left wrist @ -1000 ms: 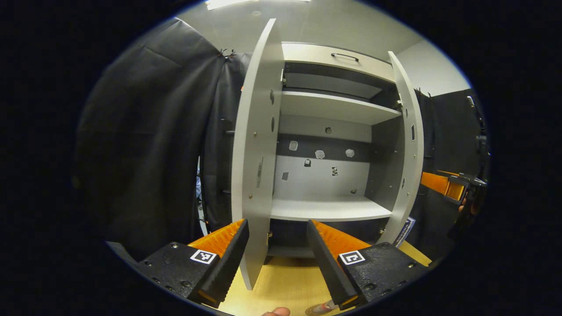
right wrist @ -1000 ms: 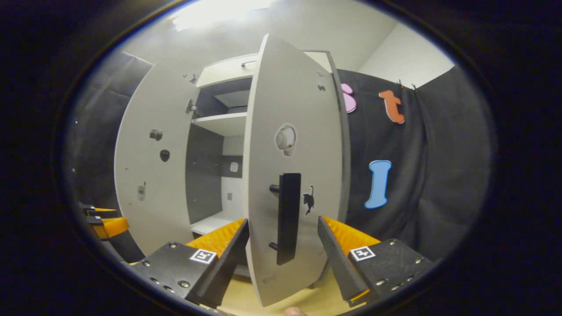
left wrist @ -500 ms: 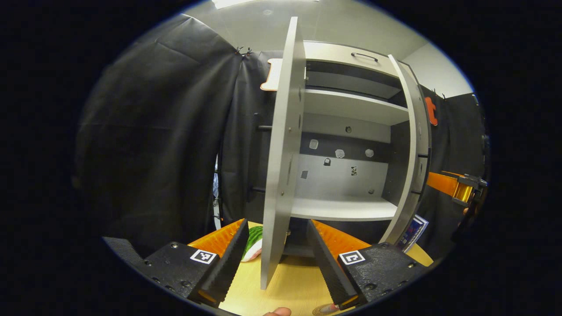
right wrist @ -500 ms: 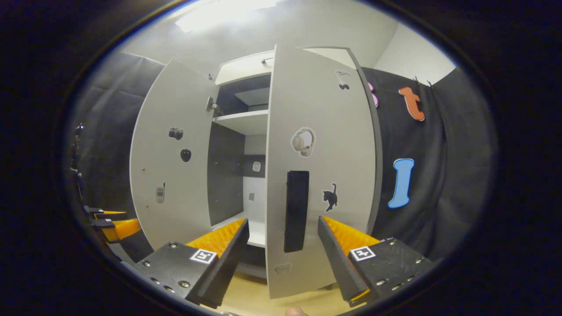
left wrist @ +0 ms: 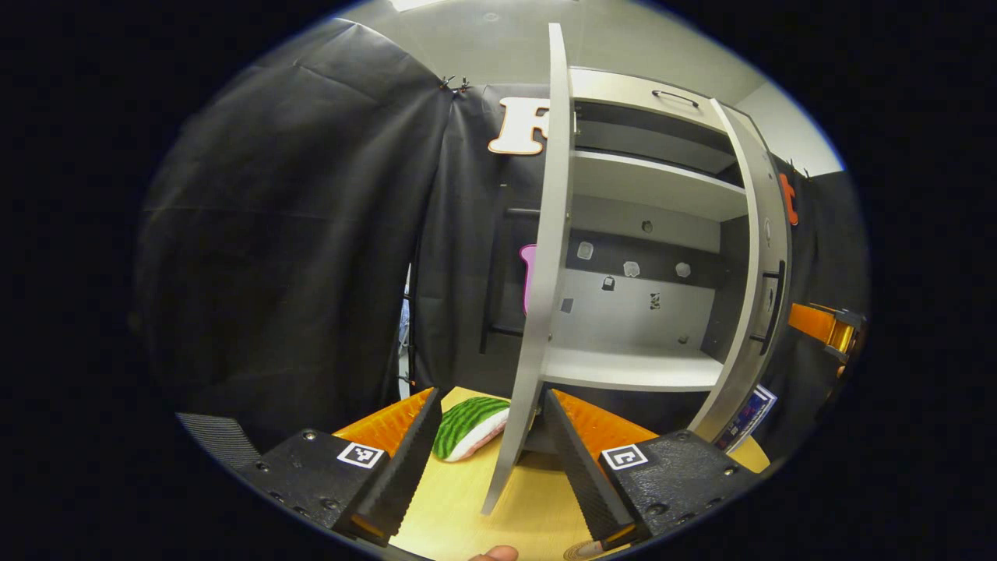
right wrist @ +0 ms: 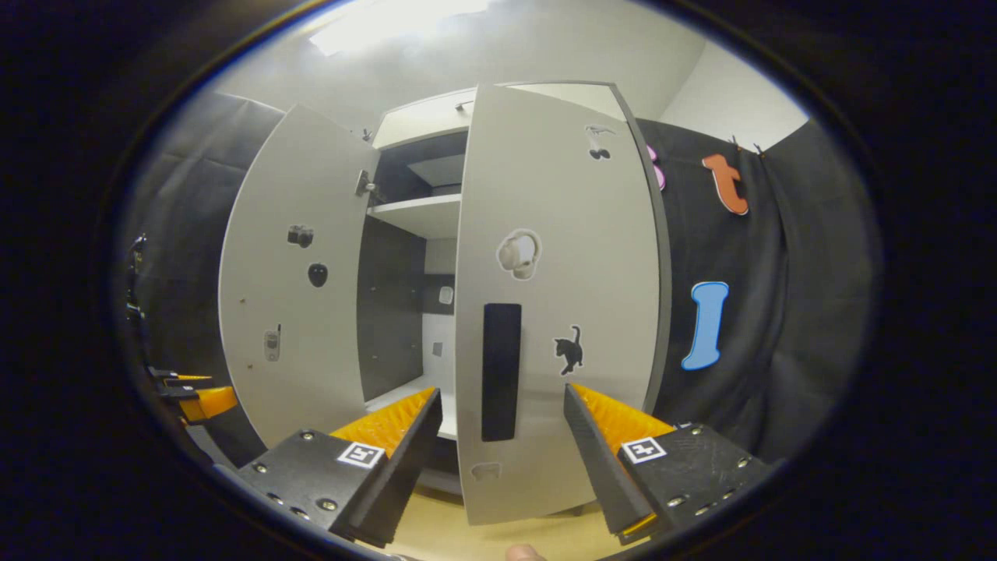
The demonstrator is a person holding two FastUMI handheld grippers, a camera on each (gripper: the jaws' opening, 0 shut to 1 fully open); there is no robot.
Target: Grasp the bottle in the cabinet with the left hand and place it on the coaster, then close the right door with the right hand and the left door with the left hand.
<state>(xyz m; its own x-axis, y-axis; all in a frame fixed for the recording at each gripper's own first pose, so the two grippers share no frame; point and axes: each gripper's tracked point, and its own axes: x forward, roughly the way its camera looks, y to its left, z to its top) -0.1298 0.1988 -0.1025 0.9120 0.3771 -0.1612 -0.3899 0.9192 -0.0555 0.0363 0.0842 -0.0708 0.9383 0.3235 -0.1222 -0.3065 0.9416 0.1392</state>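
Observation:
In the left gripper view the cabinet's left door (left wrist: 537,257) stands open and edge-on straight ahead. My left gripper (left wrist: 487,467) is open, one finger on each side of the door's lower edge, not pressing it. The shelves (left wrist: 631,366) inside are bare. The right door (left wrist: 752,296) is swung partway in. In the right gripper view my right gripper (right wrist: 502,467) is open just before the right door's (right wrist: 561,234) front, below its black handle (right wrist: 501,372). A small round thing (left wrist: 583,552) peeks at the bottom edge, too cut off to name.
A green striped, watermelon-like piece (left wrist: 467,425) lies on the wooden table (left wrist: 530,506) left of the left door. The other gripper shows far right (left wrist: 826,327) and far left (right wrist: 191,397). Black cloth walls stand on both sides of the cabinet.
The right door has swung farther towards the cabinet. My left gripper has shifted leftward round the left door's edge, so the door's outer side and the green piece have come into sight.

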